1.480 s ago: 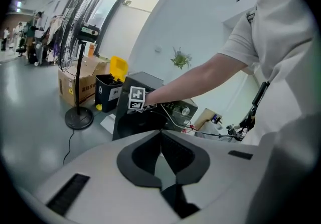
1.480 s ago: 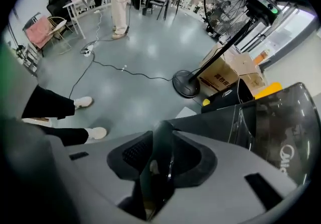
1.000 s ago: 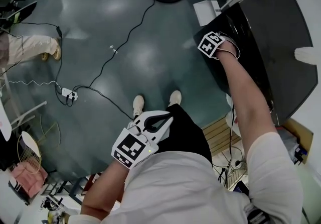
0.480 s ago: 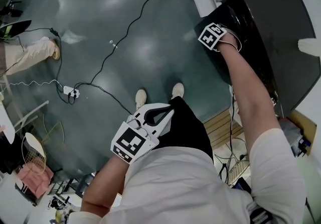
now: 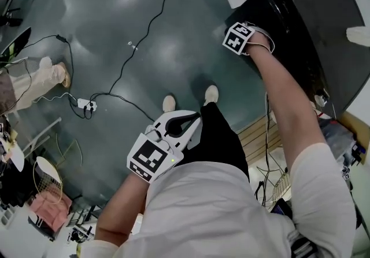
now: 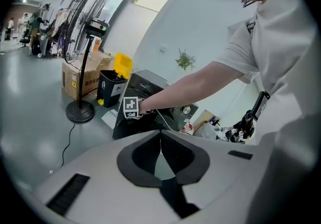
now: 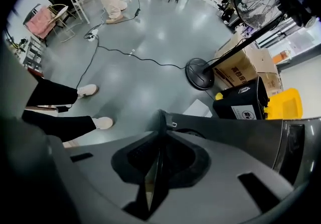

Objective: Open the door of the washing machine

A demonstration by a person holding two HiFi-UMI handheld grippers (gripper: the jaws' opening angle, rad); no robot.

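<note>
The black glossy washing machine (image 5: pixel 315 17) is stood on the grey floor (image 5: pixel 127 31), upper right. Its thin door edge (image 7: pixel 161 118) is pinched by the right tongs (image 7: pixel 158 155), just closed onto it. The left tongs (image 6: pixel 160 137) are held shut, empty. The door is judged stiff and slippery, best pulled by that free edge.

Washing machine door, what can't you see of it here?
Head view: the person's arm hides the gripped spot; the frame cuts off the washing machine.
Left gripper view: machine small, partly behind that arm.
Right gripper view: the right gripper, jaws just closing on the door edge, covers the rest; opening width unclear.
</note>
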